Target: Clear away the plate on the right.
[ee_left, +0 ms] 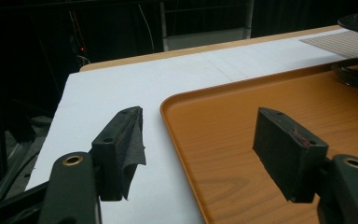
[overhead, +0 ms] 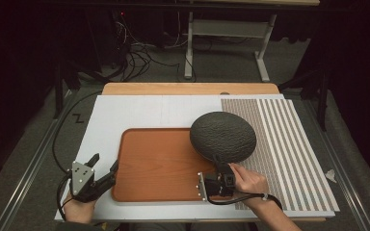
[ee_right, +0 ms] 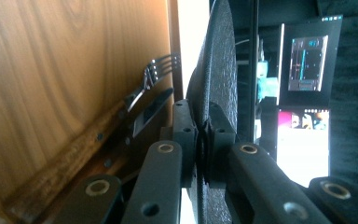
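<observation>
Right now: right tool (overhead: 218, 163) clamped on the near rim of the dark plate (overhead: 223, 136), jaws pinched tight on both faces of that rim in the right gripper view. Plate (ee_right: 219, 70) held over the far right corner of the wooden tray (overhead: 159, 163), half above the striped mat (overhead: 289, 144). Under the plate, on the tray, a fork (ee_right: 156, 70) with wooden handle. Left tool (overhead: 96, 174) gaping wide, holding nothing, just beside the tray's near left edge on the white table (overhead: 125, 113).

plate (overhead: 223, 136): matt, rough | tray (overhead: 154, 166): smooth wood | fork (ee_right: 151, 77): metal
</observation>
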`<state>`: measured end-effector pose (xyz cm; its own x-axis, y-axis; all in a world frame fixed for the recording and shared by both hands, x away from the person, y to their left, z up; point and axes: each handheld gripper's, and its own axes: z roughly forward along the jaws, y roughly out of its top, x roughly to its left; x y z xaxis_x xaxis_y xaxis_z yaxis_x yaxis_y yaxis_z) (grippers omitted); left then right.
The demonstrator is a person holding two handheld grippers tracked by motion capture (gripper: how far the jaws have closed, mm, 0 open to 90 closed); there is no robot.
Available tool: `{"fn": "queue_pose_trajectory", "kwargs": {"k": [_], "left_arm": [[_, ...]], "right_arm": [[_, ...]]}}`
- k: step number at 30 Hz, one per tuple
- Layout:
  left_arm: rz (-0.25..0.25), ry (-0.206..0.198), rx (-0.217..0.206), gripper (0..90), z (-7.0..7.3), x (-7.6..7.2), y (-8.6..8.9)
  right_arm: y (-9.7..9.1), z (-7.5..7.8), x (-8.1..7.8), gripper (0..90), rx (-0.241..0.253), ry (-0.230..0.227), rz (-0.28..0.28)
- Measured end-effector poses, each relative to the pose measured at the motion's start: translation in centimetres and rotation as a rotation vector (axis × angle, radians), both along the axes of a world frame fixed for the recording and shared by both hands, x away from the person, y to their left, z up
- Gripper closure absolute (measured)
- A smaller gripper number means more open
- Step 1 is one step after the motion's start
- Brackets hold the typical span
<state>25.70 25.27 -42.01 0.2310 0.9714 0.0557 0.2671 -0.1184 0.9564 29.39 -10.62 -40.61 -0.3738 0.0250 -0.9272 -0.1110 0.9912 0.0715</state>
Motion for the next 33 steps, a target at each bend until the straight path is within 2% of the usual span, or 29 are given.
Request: {"fn": "queue_pose_trajectory", "kwargs": {"k": [7,19,33], "left_arm": [[0.000,-0.001,0.001,33.2,0.0,0.0,0.0],[0.000,-0.001,0.001,33.2,0.0,0.0,0.1],[0.005,-0.001,0.000,33.2,0.0,0.0,0.2]], "right_arm": [[1.4,-0.2,-0.5,87.7,-0.002,0.010,0.021],[4.0,-0.9,-1.0,87.6,0.000,0.024,0.092],[6.1,-1.4,-1.4,87.6,-0.004,0.046,0.134]]}}
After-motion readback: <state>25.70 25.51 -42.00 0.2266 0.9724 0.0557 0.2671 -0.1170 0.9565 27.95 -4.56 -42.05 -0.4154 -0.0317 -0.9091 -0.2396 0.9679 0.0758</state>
